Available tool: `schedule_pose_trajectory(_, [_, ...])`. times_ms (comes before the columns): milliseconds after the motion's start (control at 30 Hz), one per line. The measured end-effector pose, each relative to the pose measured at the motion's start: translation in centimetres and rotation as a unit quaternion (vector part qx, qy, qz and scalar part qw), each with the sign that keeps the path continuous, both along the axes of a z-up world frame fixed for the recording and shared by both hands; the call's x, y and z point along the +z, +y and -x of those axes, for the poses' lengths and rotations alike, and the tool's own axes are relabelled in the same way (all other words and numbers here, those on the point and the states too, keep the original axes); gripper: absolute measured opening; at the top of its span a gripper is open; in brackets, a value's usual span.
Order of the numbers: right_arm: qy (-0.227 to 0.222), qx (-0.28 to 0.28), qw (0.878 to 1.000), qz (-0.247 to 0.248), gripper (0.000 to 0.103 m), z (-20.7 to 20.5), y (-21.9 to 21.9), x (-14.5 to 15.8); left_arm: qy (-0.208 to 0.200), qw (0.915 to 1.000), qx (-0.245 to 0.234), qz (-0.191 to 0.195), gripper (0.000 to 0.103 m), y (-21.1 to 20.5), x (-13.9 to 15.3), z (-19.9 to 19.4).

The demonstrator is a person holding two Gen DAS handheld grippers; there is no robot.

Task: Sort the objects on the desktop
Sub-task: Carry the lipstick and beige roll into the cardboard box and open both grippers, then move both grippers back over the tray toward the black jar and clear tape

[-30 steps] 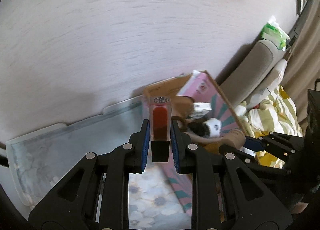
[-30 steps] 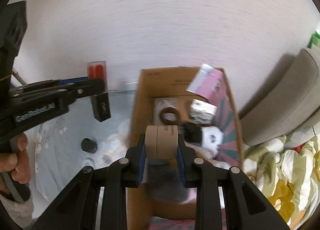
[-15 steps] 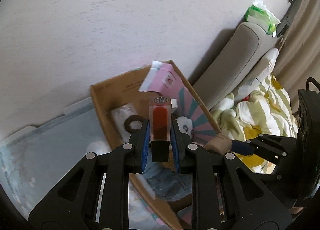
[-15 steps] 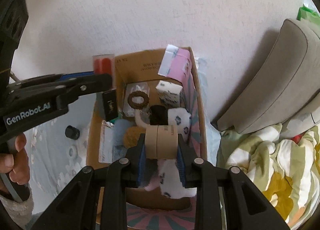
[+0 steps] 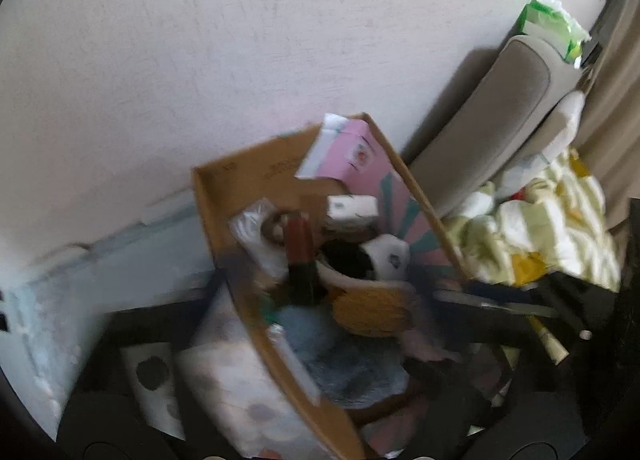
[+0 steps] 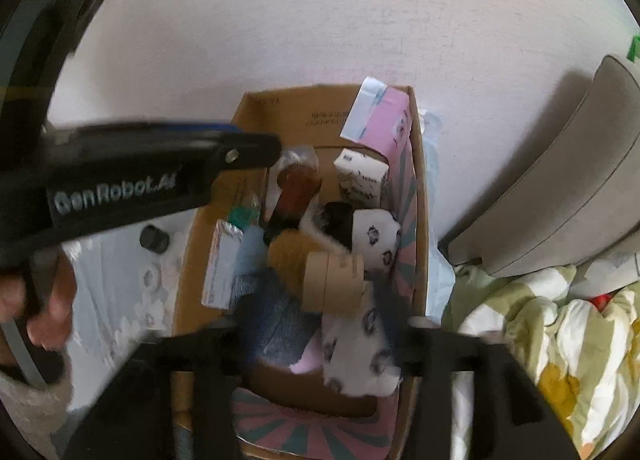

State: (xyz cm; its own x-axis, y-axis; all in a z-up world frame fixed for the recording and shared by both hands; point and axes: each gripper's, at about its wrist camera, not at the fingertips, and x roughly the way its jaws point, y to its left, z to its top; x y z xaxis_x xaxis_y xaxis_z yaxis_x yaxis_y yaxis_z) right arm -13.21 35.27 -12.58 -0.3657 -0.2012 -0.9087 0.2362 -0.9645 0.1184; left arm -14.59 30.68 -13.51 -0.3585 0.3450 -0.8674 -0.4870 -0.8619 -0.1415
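An open cardboard box (image 6: 420, 196) full of small items stands against the wall. My left gripper (image 5: 308, 320) hangs over it, blurred, its jaws opening wide. The red bottle with a black cap (image 5: 300, 248) has left them and lies loose among the items in the box (image 5: 208, 204); from the right wrist this bottle (image 6: 296, 188) sits below the left gripper (image 6: 240, 152). My right gripper (image 6: 324, 324) is opening too. The brown tape roll (image 6: 332, 280) is between its jaws, clear of both pads.
Inside the box are a pink carton (image 6: 390, 120), a small white carton (image 6: 360, 176) and a panda-print cloth (image 6: 376, 236). A black cap (image 6: 154, 238) lies on the floral mat (image 6: 112, 280) to the left. A grey cushion (image 6: 560, 200) and bedding (image 6: 560, 340) lie to the right.
Both grippers moved over the box and then spread their jaws. The red bottle dropped from the left jaws into the box. The tape roll came free of the right pads.
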Motion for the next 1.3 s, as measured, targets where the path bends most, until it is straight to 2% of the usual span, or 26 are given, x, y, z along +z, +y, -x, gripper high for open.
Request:
schedule_pose_trajectory(67, [0.026,-0.002,0.999,-0.018,0.076,-0.8,-0.1,0.3,0.018,0.9998,0.003,0.002,0.103,-0.4,0.4,-0.2])
schedule_pose_trajectory(133, [0.043,-0.002,0.999,-0.024,0.076,-1.5,-0.1,0.7,0.014,0.9999,0.005,-0.004,0.103,-0.9,0.4,-0.2])
schedule_pose_trajectory(367, [0.043,-0.031,0.999,-0.014,0.077,-2.2,0.8,1.7,0.017,0.9993,0.030,-0.012,0.103,-3.7,1.2,-0.3])
schedule_pose_trajectory(533, [0.039,-0.034,0.999,-0.002,0.077,-2.6,0.3,3.0,0.032,0.9982,0.049,-0.013,0.103,-6.6,2.6,-0.8])
schedule_pose_trajectory(633, [0.054,-0.025,0.998,0.003,0.077,-3.1,-0.7,4.0,0.041,0.9970,0.063,-0.022,0.103,-8.7,3.6,-1.1])
schedule_pose_trajectory(767, [0.077,-0.006,0.997,0.012,0.077,-3.6,-2.6,5.6,0.058,0.9936,0.089,-0.039,0.103,-12.5,5.2,-1.6])
schedule_pose_trajectory(933, [0.085,0.025,0.996,0.013,0.077,-3.3,-5.6,6.2,0.088,0.9894,0.114,-0.019,0.103,-16.9,6.5,-2.7])
schedule_pose_trajectory(1100, [0.092,0.070,0.993,0.004,0.077,-2.8,-9.4,6.5,0.087,0.9856,0.141,-0.031,0.103,-21.4,6.6,-4.2])
schedule_pose_trajectory(1300, [0.089,0.127,0.988,0.010,0.077,-2.5,-13.4,6.2,0.089,0.9820,0.164,-0.028,0.103,-25.2,6.1,-6.1])
